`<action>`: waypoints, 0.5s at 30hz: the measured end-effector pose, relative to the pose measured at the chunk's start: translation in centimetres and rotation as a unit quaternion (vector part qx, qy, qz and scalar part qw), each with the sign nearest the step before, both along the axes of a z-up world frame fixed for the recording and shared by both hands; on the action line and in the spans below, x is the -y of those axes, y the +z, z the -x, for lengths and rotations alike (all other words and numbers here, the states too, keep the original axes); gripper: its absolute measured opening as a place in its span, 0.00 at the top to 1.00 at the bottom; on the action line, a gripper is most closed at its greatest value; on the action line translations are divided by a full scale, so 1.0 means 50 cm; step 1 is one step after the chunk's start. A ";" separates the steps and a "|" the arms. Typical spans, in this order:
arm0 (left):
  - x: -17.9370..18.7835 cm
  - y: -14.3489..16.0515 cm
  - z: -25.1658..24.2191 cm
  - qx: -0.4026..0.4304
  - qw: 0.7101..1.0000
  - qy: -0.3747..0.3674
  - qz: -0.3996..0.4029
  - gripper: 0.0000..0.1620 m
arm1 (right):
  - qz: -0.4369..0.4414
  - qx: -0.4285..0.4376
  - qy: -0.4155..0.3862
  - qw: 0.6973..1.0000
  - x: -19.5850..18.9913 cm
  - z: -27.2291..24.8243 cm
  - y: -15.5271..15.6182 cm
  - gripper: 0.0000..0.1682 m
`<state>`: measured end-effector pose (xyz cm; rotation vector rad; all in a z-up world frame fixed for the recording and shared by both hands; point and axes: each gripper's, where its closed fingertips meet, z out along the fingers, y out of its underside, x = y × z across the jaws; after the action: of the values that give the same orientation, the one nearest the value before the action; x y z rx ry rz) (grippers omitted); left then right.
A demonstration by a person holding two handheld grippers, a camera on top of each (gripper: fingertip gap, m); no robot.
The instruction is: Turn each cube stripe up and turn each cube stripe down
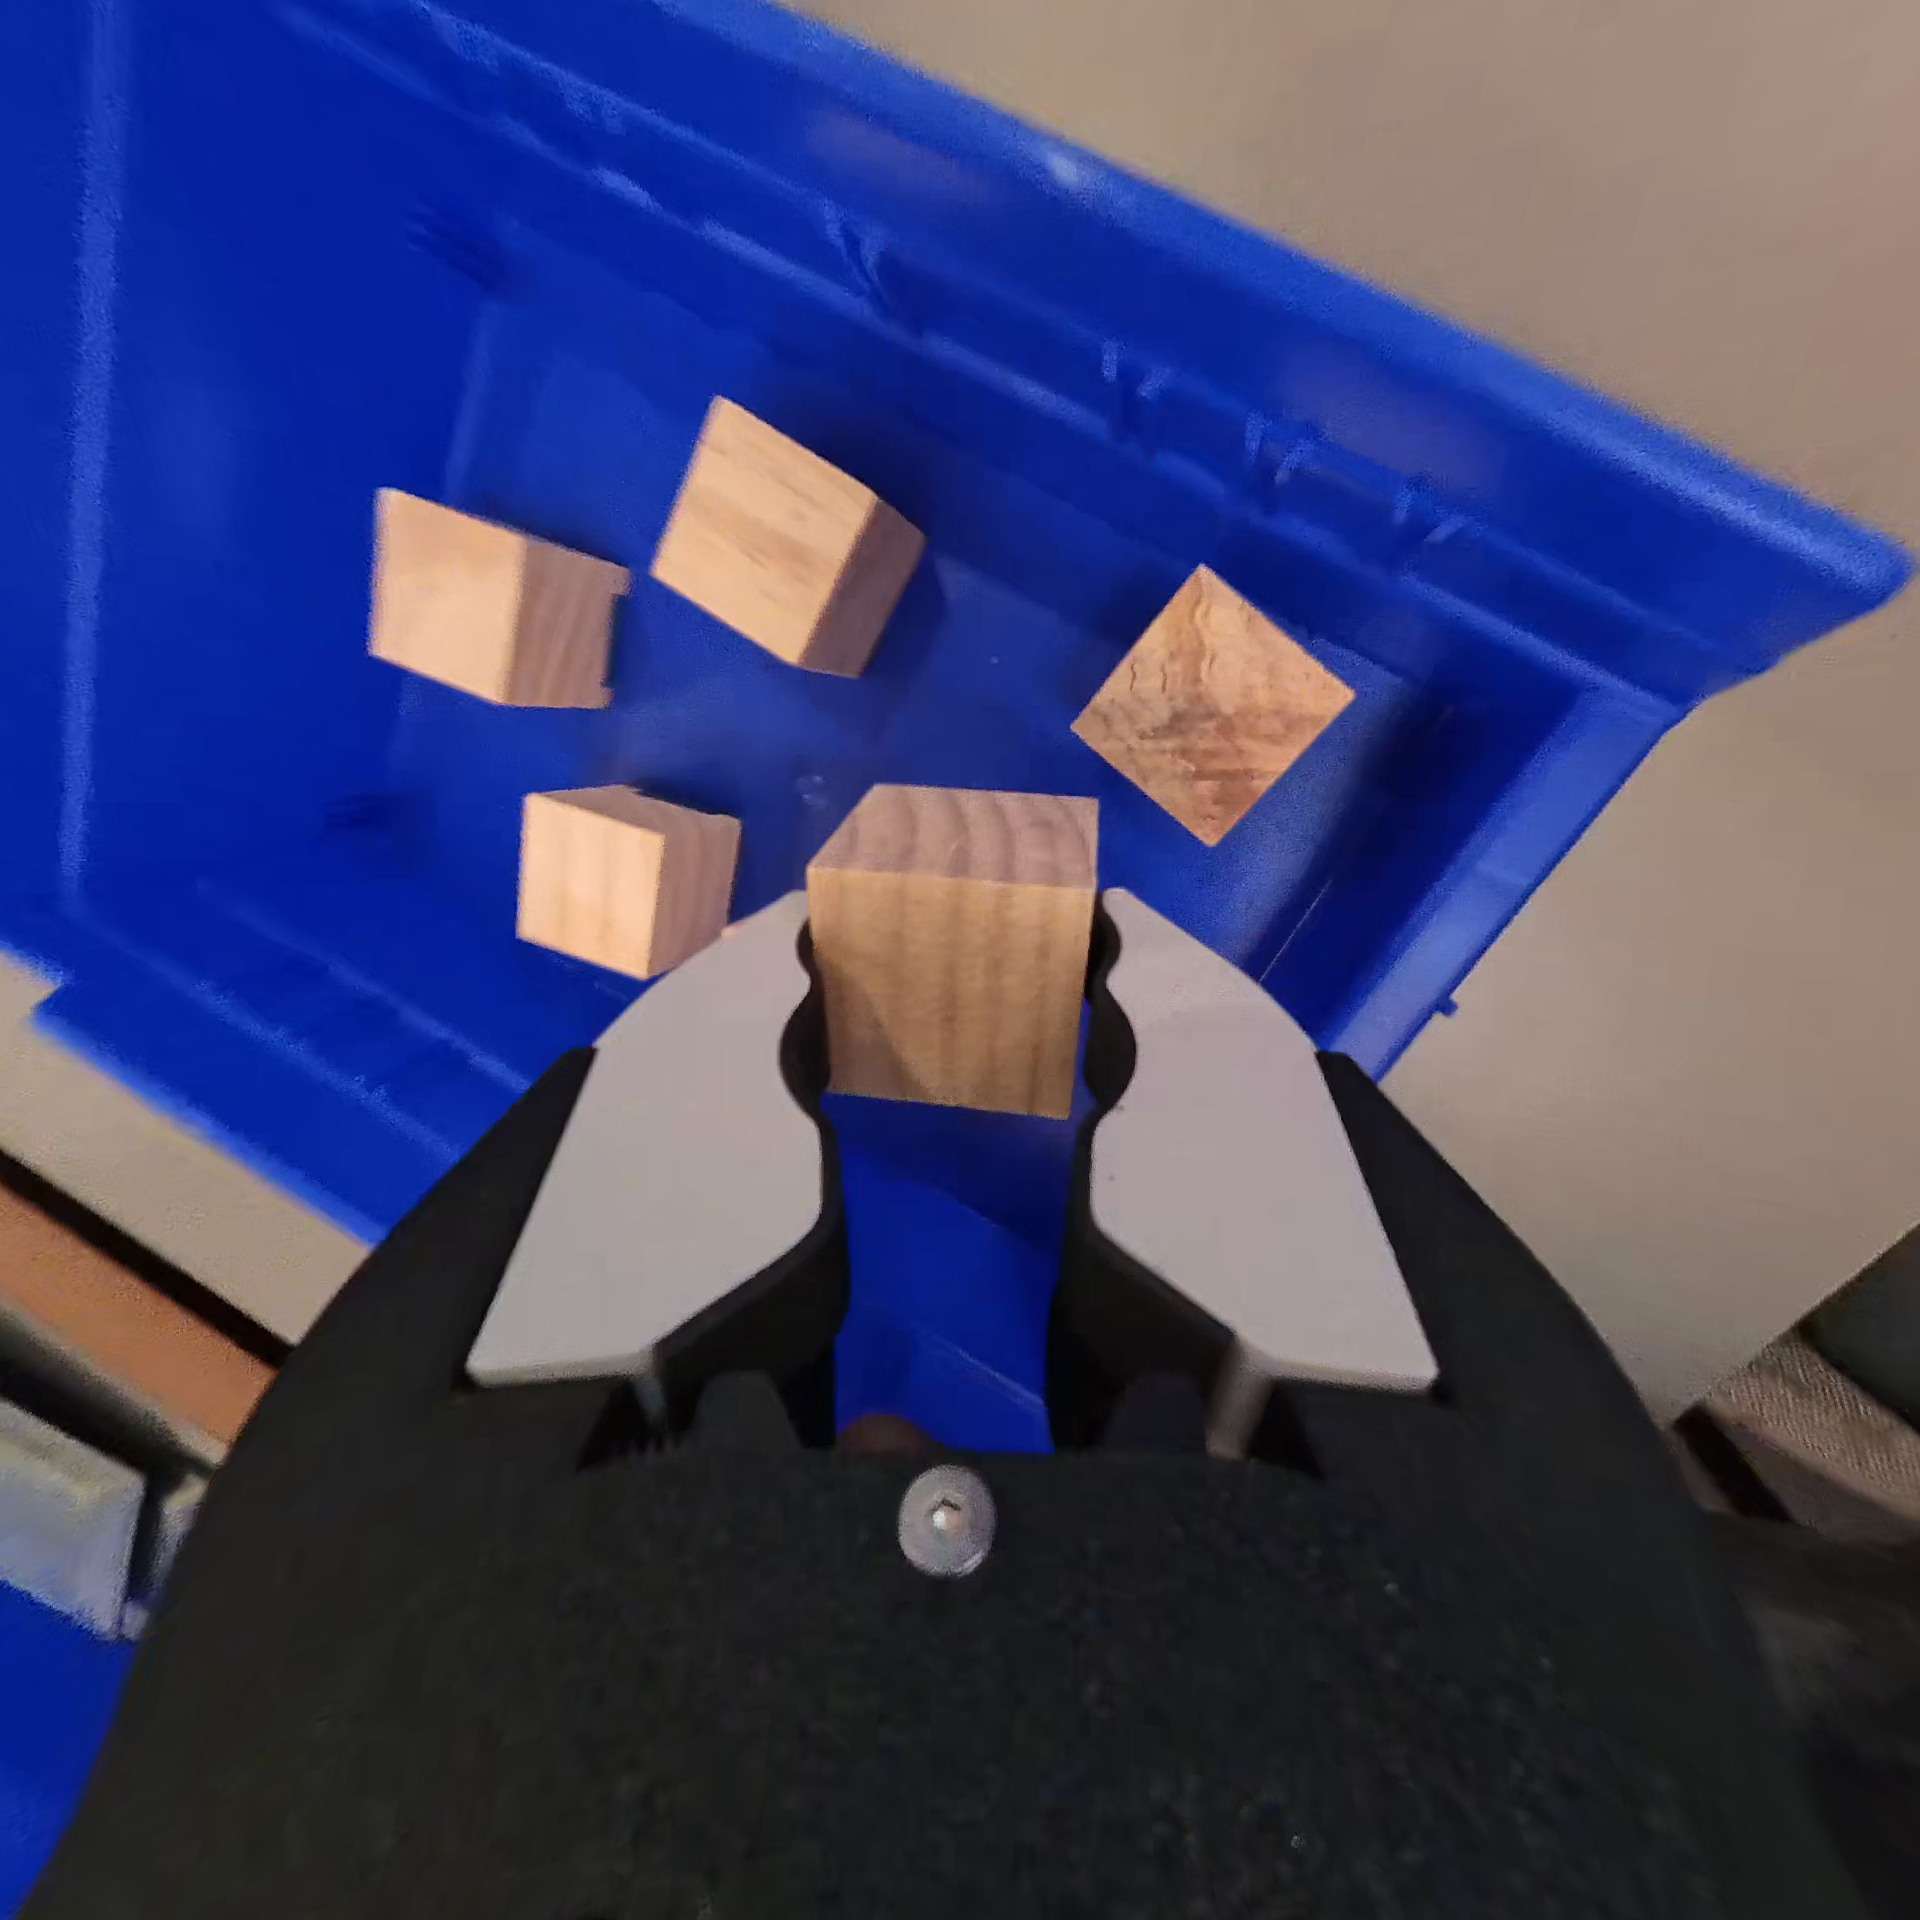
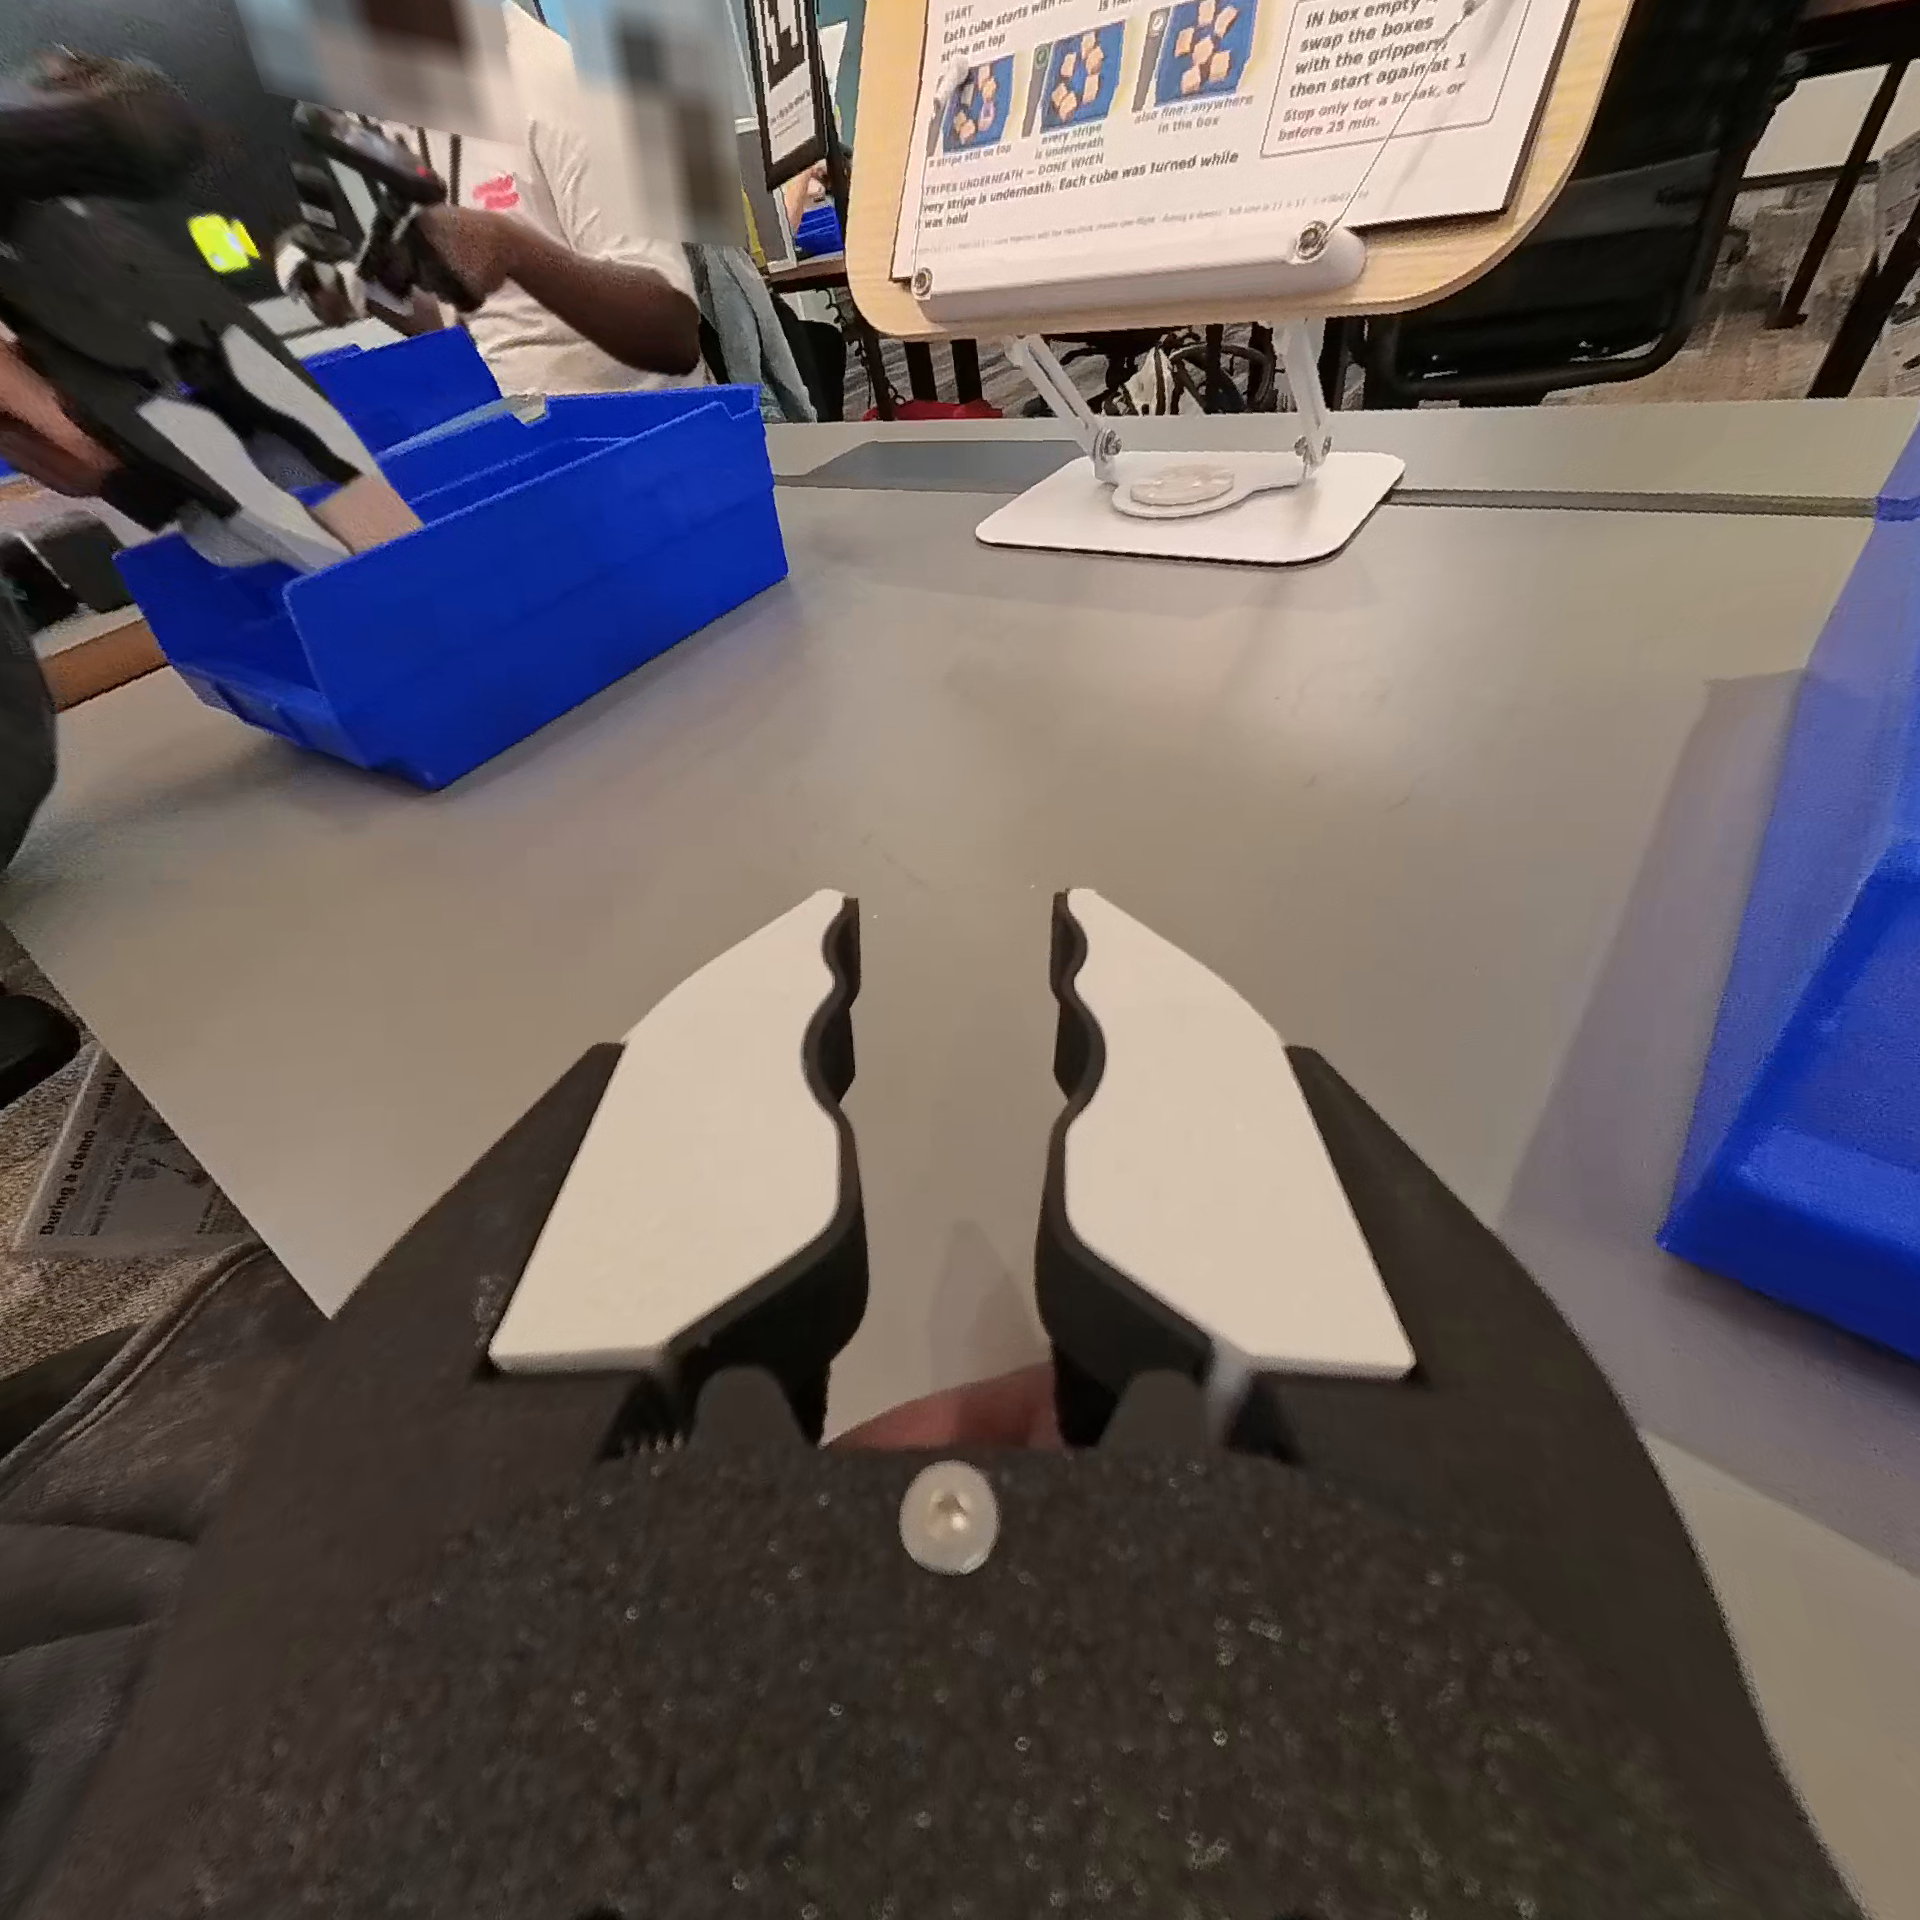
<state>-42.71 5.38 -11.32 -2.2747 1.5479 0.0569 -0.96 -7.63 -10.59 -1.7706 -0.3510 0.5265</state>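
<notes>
In the left wrist view my left gripper (image 1: 951,925) is shut on a plain wooden cube (image 1: 951,966) and holds it above the floor of a blue bin (image 1: 260,312). Several other wooden cubes lie in the bin: one at far left (image 1: 488,603), one at the back (image 1: 779,535), one at the right (image 1: 1210,707), one near my left finger (image 1: 618,878). No stripe shows on any face. In the right wrist view my right gripper (image 2: 956,914) is open and empty over the grey table (image 2: 1247,727). The left gripper (image 2: 239,457) shows there, over the blue bin (image 2: 520,613).
A second blue bin (image 2: 1829,1039) stands at the right edge of the right wrist view. A white stand (image 2: 1184,499) with an instruction sheet is at the back of the table. A person with another gripper works behind the left bin, beside more blue bins.
</notes>
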 end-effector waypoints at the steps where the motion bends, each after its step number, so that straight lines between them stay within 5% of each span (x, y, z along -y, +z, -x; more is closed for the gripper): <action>1: 0.000 0.020 -0.001 0.018 1.000 0.013 -0.019 0.72 | 0.000 -0.001 -0.001 1.000 0.000 -0.001 0.001 0.79; 7: 0.022 0.096 -0.076 0.255 0.959 0.115 -0.051 0.72 | 0.004 0.010 0.002 1.000 0.002 0.003 0.002 0.79; 15: 0.075 0.168 -0.342 0.505 0.845 0.140 0.103 0.72 | 0.055 -0.005 0.061 0.997 -0.035 0.042 0.046 0.75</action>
<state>-25.62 1.64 -2.91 -2.0483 0.6632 -1.0901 -3.04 -5.87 -8.28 -1.8600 -0.4326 0.6517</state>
